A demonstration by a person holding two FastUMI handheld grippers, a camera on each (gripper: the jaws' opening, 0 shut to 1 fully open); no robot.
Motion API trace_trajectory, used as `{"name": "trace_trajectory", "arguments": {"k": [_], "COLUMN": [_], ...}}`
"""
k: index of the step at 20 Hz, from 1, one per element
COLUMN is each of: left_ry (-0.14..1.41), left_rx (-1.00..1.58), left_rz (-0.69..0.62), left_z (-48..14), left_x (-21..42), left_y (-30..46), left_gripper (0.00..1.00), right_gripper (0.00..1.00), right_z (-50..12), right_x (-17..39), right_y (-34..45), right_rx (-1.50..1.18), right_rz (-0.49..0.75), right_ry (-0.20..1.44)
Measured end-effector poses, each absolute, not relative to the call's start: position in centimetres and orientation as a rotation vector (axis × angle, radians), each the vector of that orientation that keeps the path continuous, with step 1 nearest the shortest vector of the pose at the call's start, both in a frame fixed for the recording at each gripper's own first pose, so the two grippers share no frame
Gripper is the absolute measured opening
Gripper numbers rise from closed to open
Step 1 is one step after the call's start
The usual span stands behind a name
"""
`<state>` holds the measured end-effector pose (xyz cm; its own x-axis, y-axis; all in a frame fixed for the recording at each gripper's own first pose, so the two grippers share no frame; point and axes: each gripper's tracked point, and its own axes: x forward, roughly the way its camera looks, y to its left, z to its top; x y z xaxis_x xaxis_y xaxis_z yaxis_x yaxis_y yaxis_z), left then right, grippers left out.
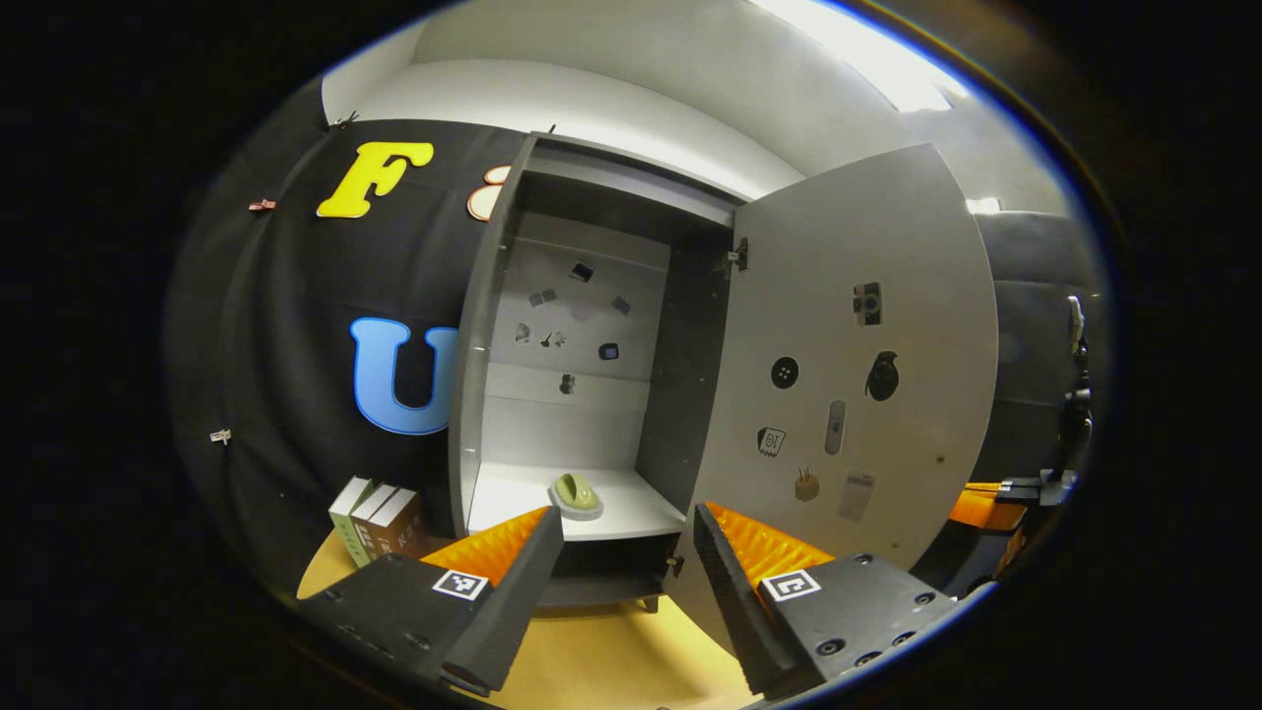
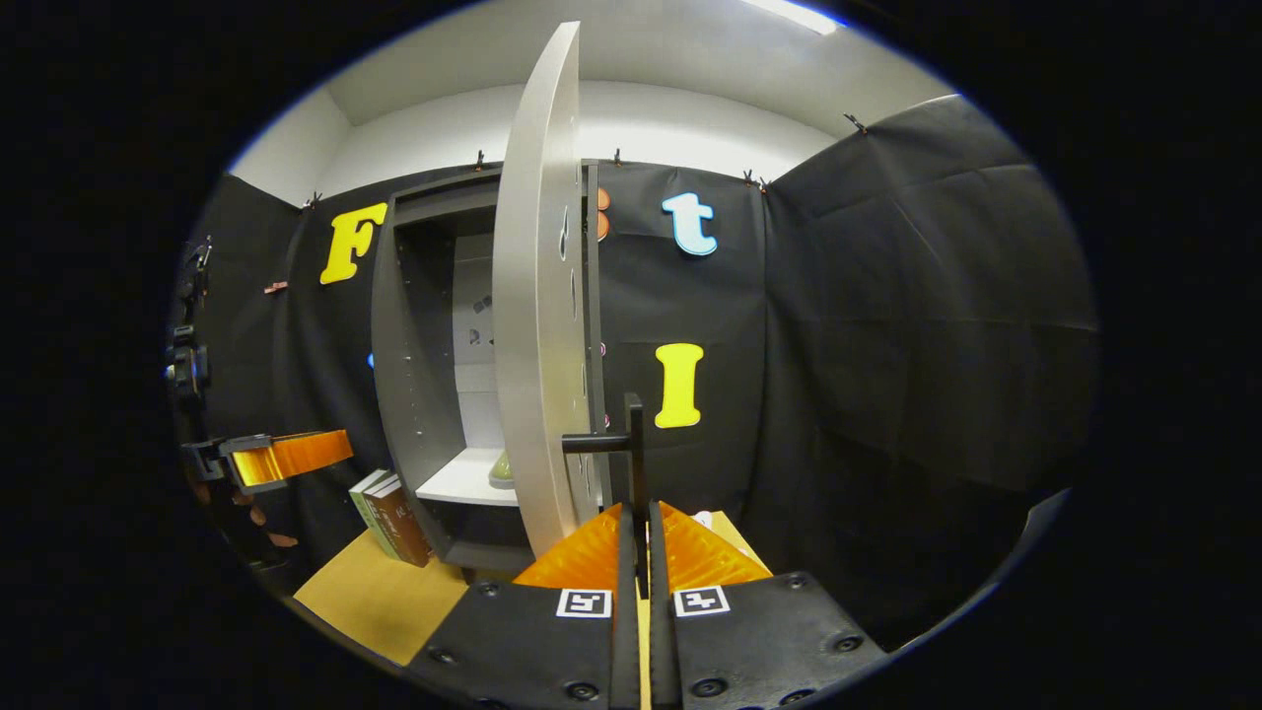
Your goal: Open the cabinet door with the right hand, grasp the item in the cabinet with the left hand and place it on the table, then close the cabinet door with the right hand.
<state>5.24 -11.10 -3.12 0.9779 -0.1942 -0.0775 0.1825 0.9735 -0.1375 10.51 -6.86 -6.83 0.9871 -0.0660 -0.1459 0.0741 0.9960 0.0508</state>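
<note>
Now the cabinet door is held open by its handle, clamped in the right gripper; the left gripper is spread wide before the green item.

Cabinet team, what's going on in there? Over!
Left gripper open, short of the shelf. Right gripper shut on door handle. Door open. Green item on shelf, path clear.

— What sits on the table?
— A grey cabinet and a few upright books just left of it.
— And inside the cabinet?
— A white shelf bearing a small green item on a grey dish.
</note>
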Motion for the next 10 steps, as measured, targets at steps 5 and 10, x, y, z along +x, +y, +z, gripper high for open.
{"name": "trace_trajectory", "arguments": {"k": [5,10], "left_ry": [0.035,0.088], "left_rx": [-0.023,0.018], "left_rz": [-0.160,-0.140], "left_z": [-2.2,-3.8], "left_x": [8.8,14.0], "left_y": [-12.7,-13.1], "left_gripper": [0.86,0.81], "right_gripper": [0.09,0.09], "right_z": [-5.7,-7.0], "right_x": [10.9,9.5], "right_y": [-6.8,-7.3], "right_rx": [0.001,0.020], "right_rz": [0.027,0.085], "right_ry": [0.092,0.106]}}
